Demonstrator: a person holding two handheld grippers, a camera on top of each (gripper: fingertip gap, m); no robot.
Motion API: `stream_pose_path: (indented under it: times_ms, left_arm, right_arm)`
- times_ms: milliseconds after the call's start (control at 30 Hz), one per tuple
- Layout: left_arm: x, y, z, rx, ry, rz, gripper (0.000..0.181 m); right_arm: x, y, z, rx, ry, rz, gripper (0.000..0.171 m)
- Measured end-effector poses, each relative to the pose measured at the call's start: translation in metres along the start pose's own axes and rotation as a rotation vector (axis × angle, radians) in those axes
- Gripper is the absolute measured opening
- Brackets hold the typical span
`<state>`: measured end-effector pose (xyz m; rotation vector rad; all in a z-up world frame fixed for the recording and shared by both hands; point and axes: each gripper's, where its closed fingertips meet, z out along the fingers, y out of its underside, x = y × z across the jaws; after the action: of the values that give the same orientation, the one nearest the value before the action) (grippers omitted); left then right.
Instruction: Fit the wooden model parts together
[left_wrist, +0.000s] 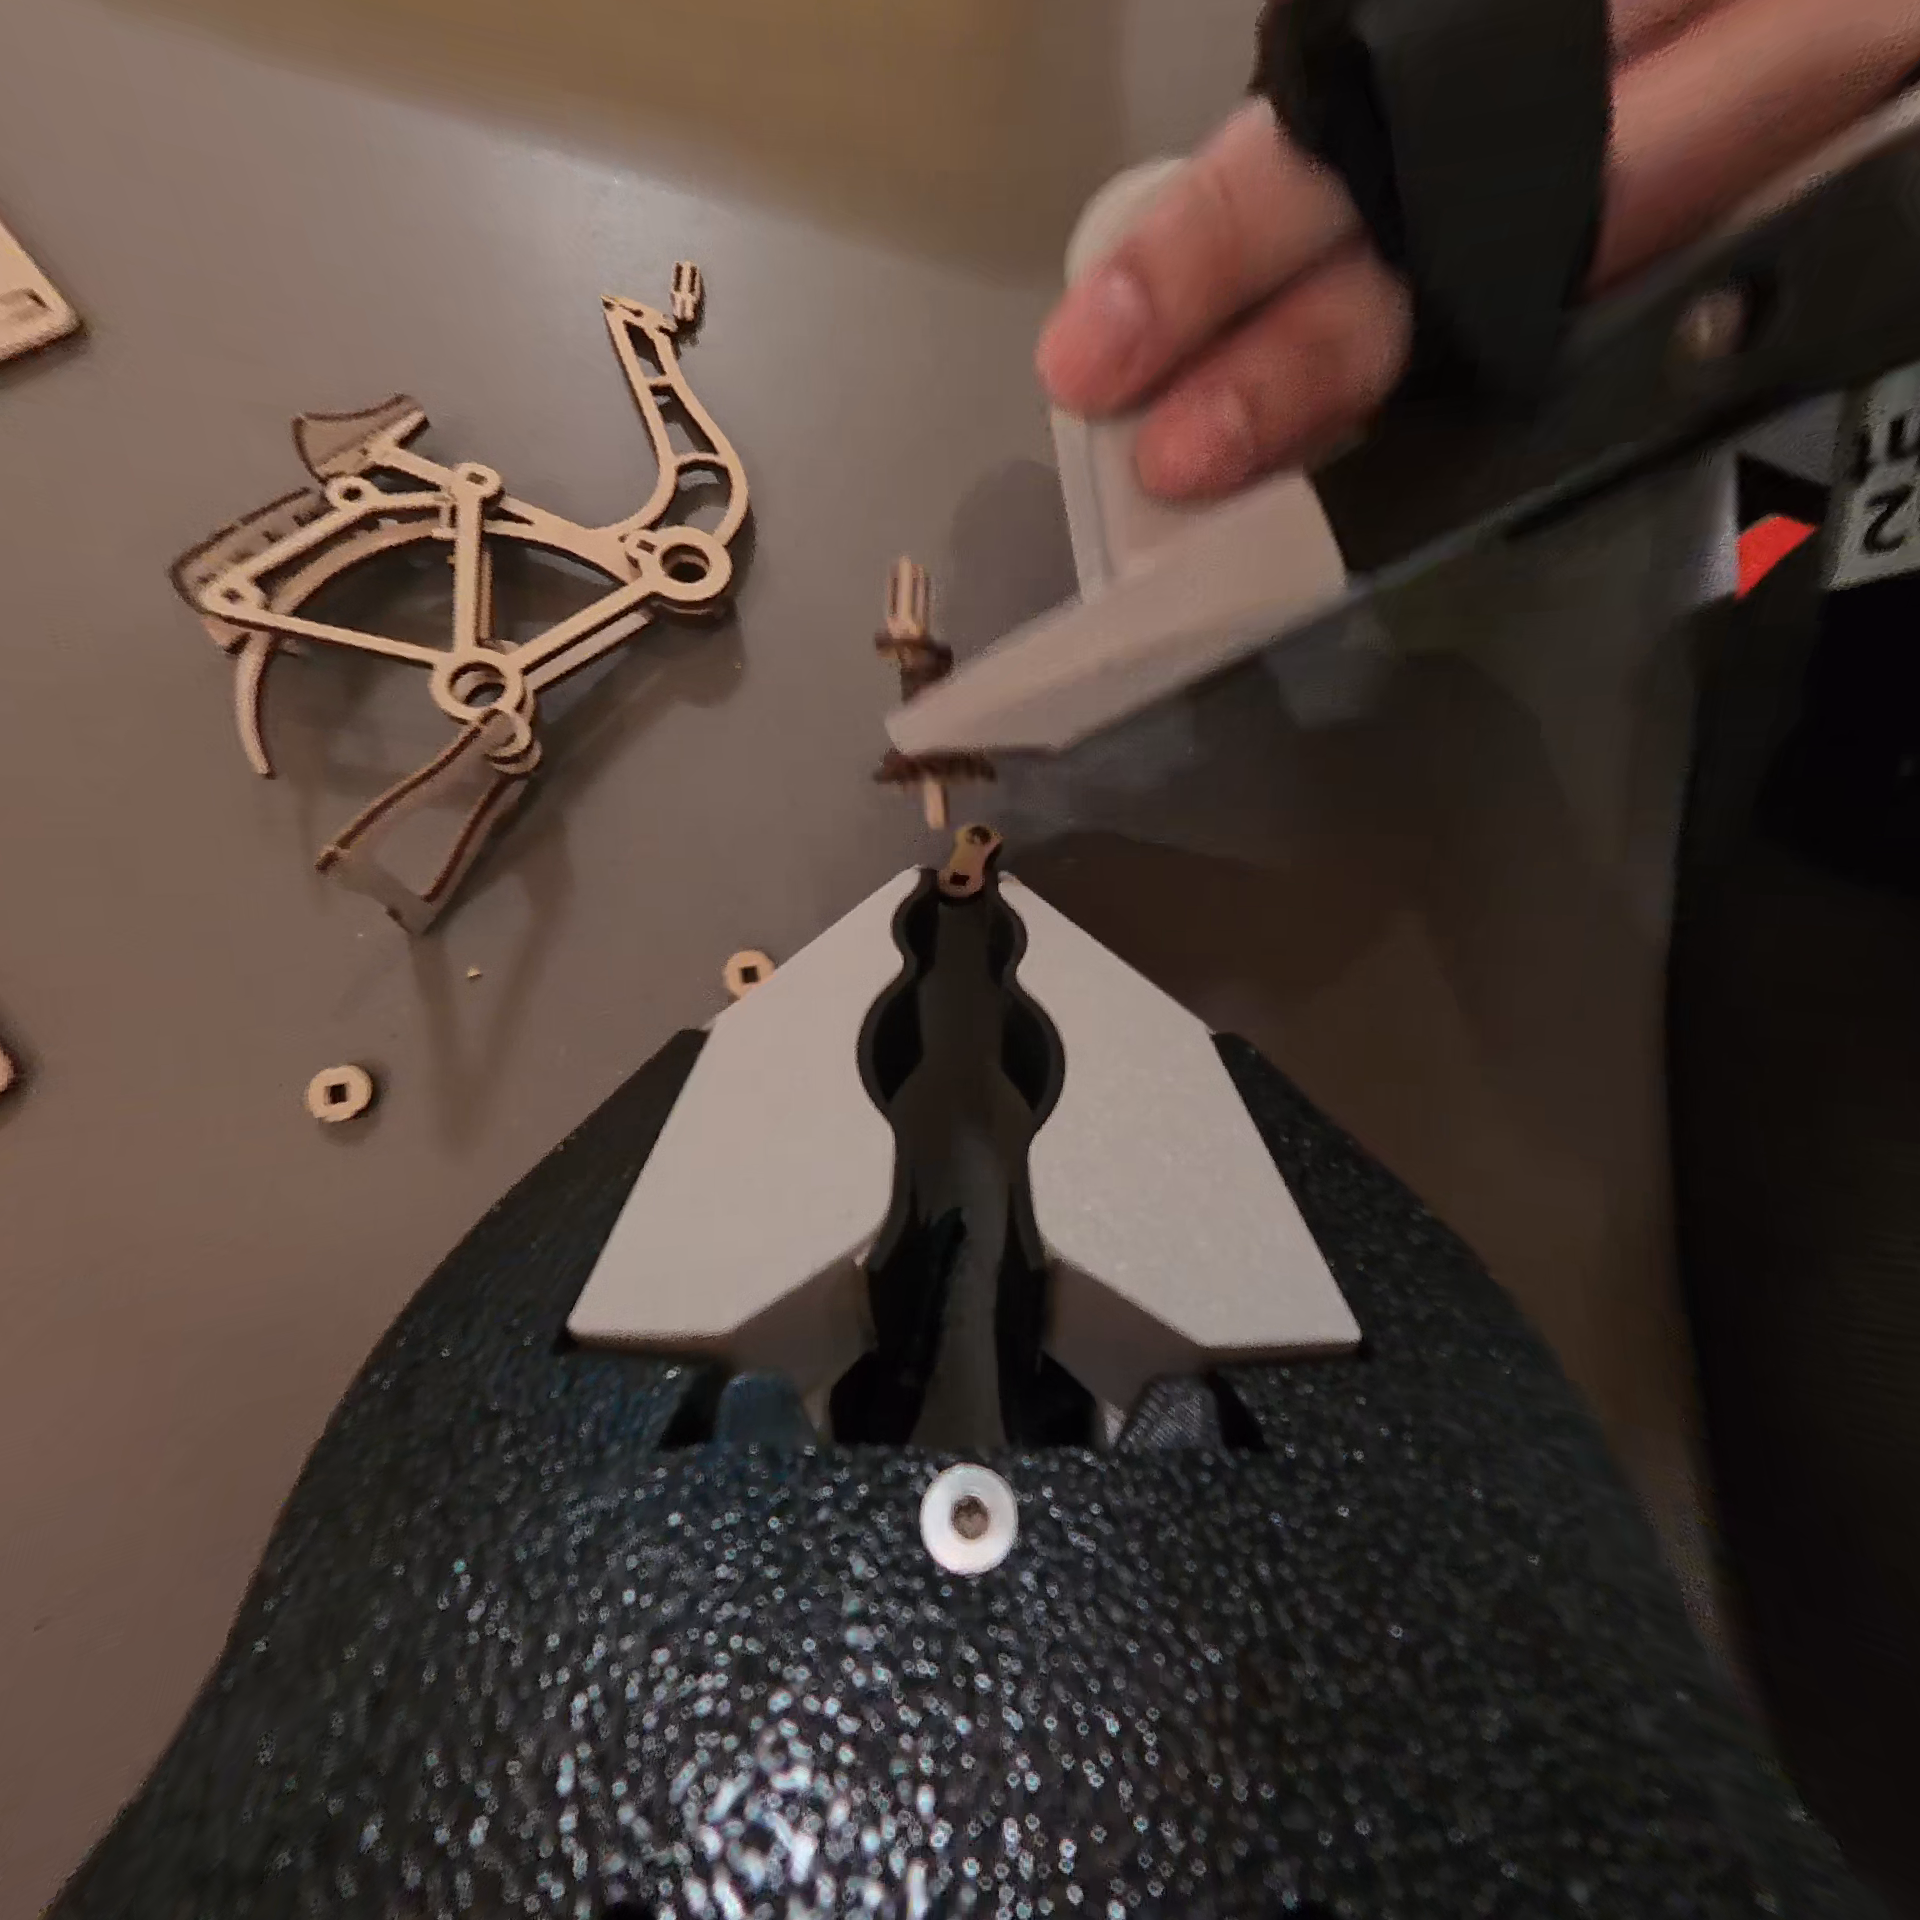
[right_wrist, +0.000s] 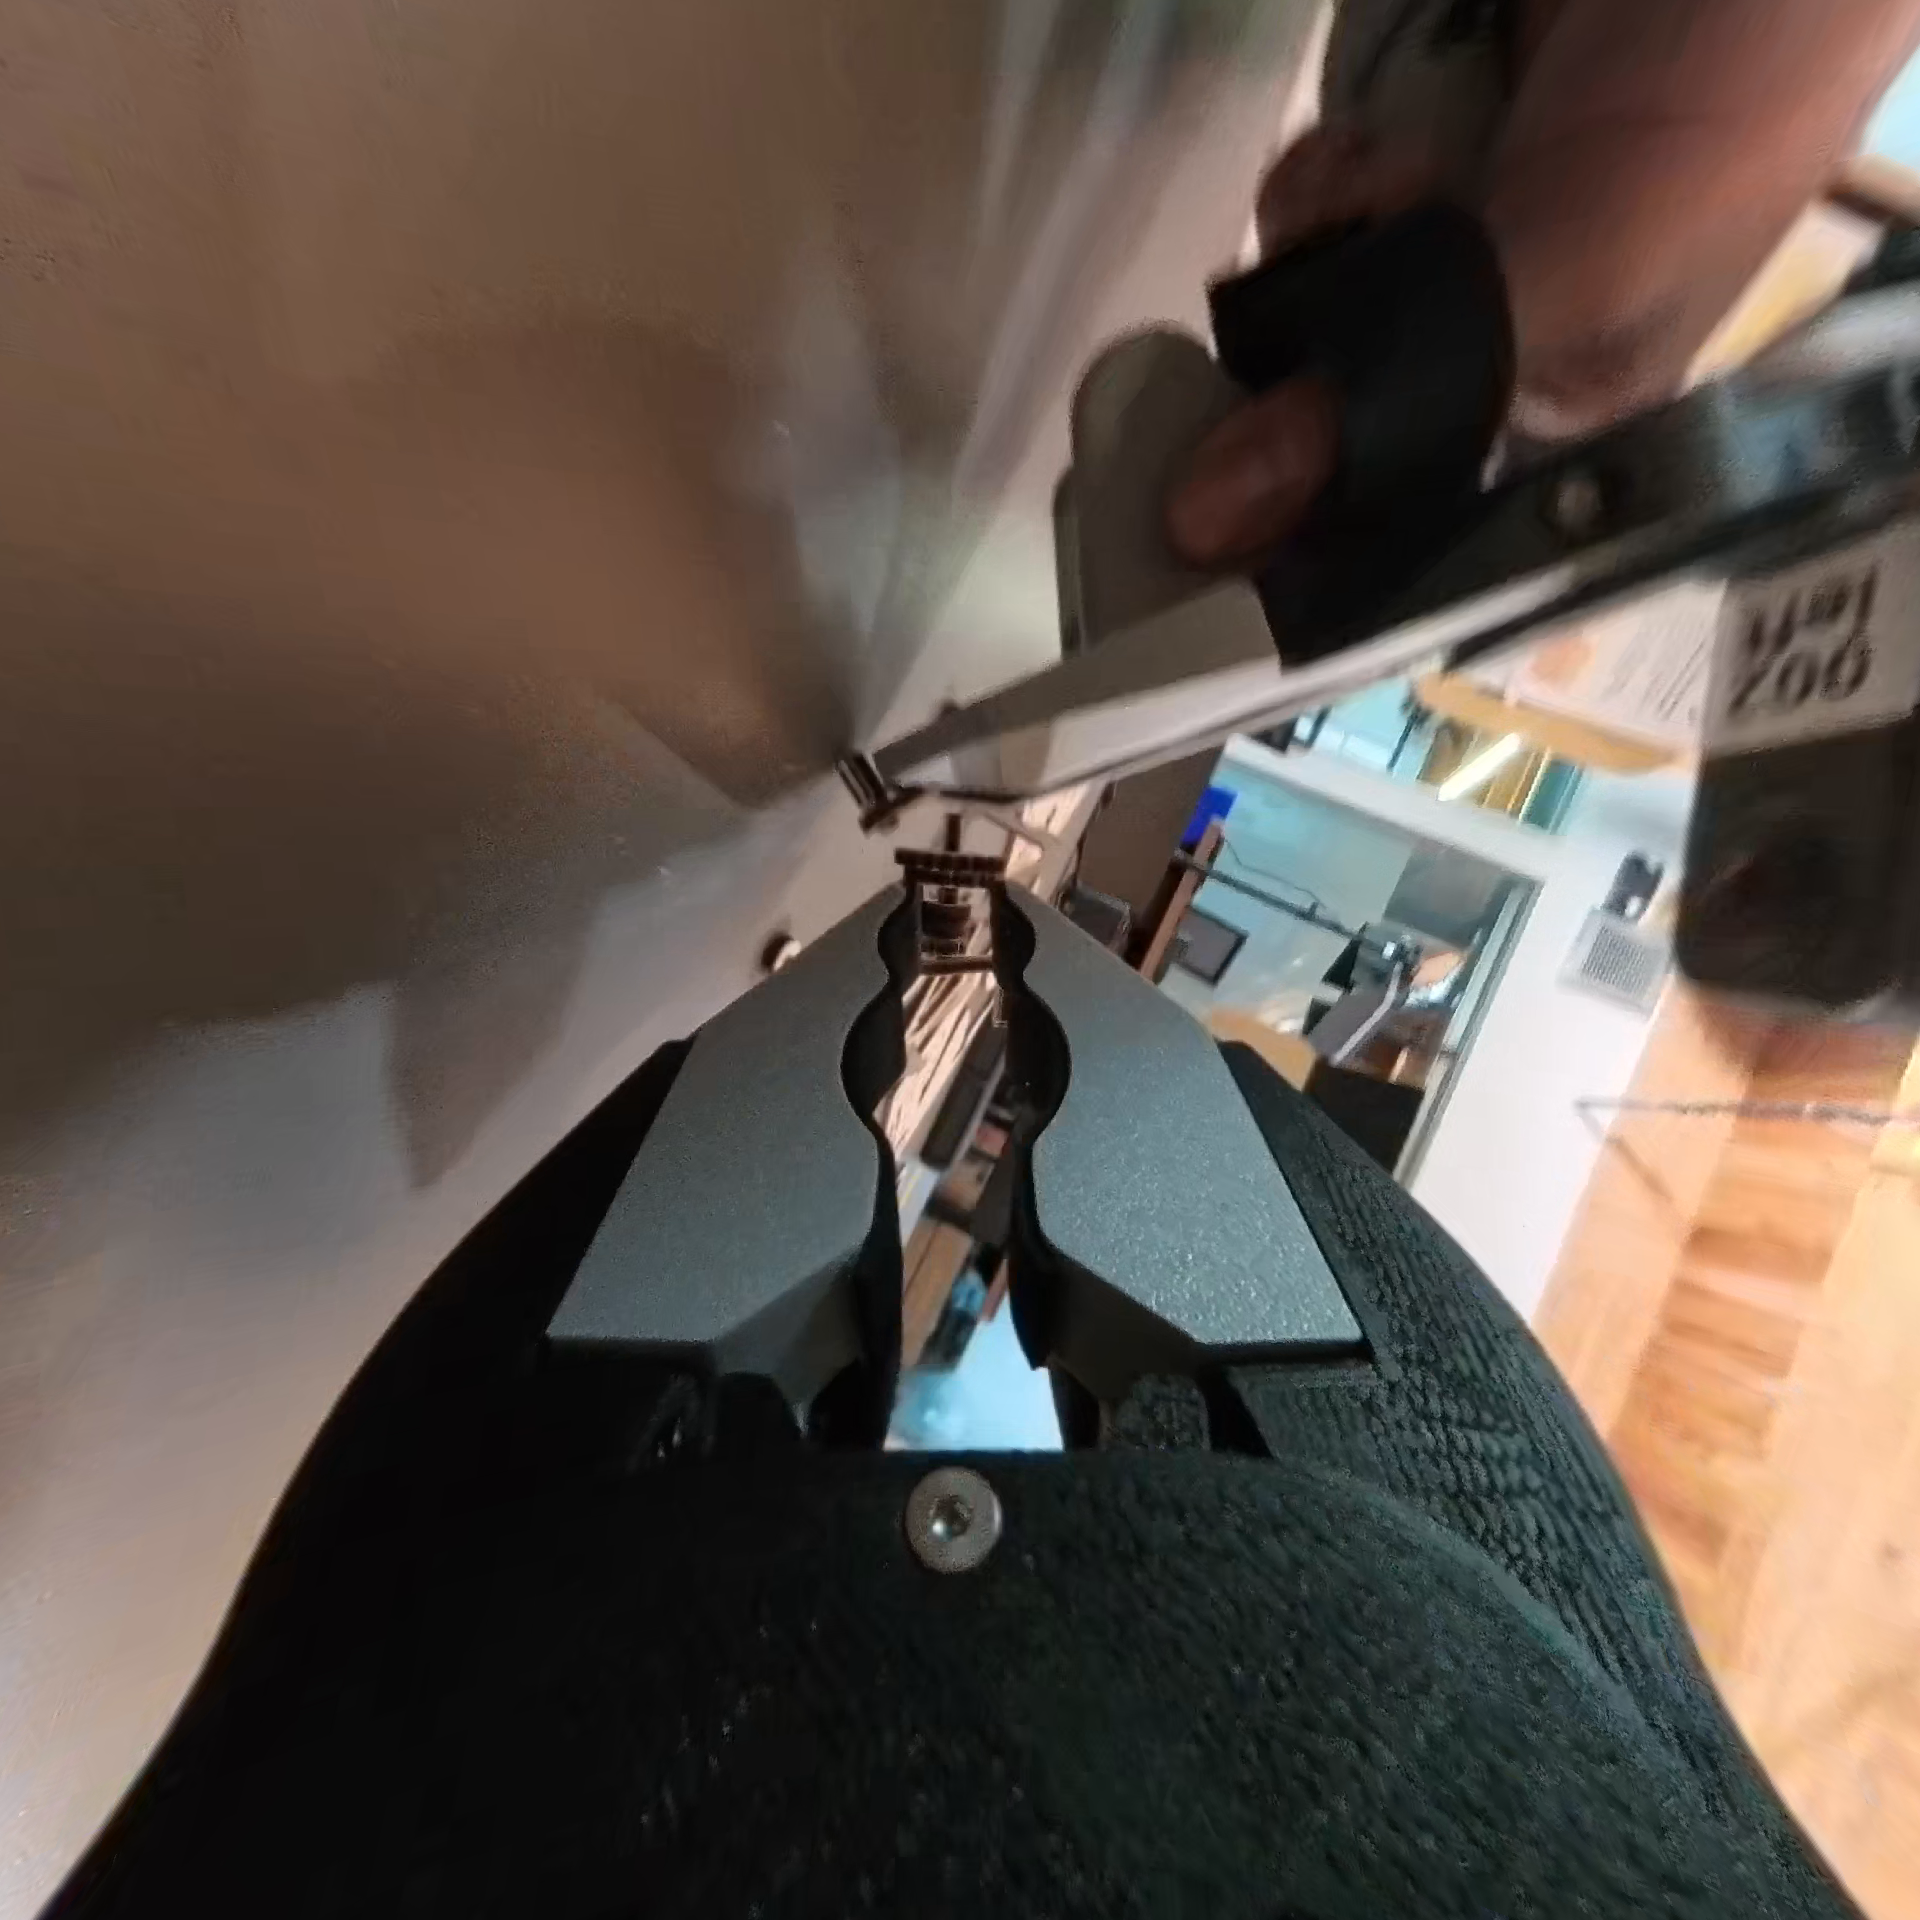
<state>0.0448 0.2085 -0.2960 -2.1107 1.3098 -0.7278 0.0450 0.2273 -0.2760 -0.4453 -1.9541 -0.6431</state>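
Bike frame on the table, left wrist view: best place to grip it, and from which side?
Probably the straight bar between its two ringed hubs on the bike frame: long, narrow and open on both sides, so fingers could straddle it. Come from above, since the frame lies flat on the grey table. Avoid the thin loose struts at its lower end. Both grippers are occupied: left gripper, right gripper.

Pale tan wooden frame (left_wrist: 468, 582) on grey table (left_wrist: 156, 1351).

Workshop or lab-type room, grey worktable (left_wrist: 260, 1351) strewn with laser-cut wooden model parts (left_wrist: 468, 582) and small loose washers (left_wrist: 340, 1093), background in right wrist view blurred, glass-walled partition (right_wrist: 1455, 935), wood-coloured floor (right_wrist: 1766, 1299), dark equipment on benches, detail indistinct
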Motion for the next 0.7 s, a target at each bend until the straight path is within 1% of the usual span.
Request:
stream_pose_path:
  times_ms: [67,133,200,300,400,567,633,700]
  left_arm:
    - [-0.007,-0.001,-0.006,0.040,-0.061,0.053,0.006]
    - [-0.015,-0.006,-0.014,0.097,-0.134,0.123,0.006]
    - [-0.020,-0.006,-0.016,0.122,-0.179,0.166,0.006]
    - [-0.023,-0.007,-0.015,0.164,-0.234,0.229,0.006]
    - [-0.021,-0.003,-0.010,0.163,-0.232,0.262,0.006]
    - [-0.020,-0.002,-0.009,0.176,-0.235,0.286,0.006]
    - [-0.020,-0.003,-0.009,0.182,-0.252,0.318,0.006]
    - [-0.019,-0.004,-0.009,0.184,-0.256,0.325,0.006]
  right_arm:
    - [0.005,0.014,0.002,-0.037,0.021,0.098,0.011]
    - [0.003,0.020,0.002,-0.024,-0.004,0.233,0.011]
    - [-0.004,0.018,0.002,0.011,-0.055,0.343,0.011]
    - [-0.010,0.012,0.000,0.054,-0.111,0.407,0.011]
    - [-0.019,-0.004,-0.002,0.107,-0.201,0.500,0.012]
    - [-0.017,-0.018,-0.006,0.147,-0.239,0.622,0.012]
    - [-0.012,-0.021,-0.010,0.182,-0.236,0.686,0.021]
    - [-0.004,-0.023,-0.015,0.240,-0.244,0.774,0.025]
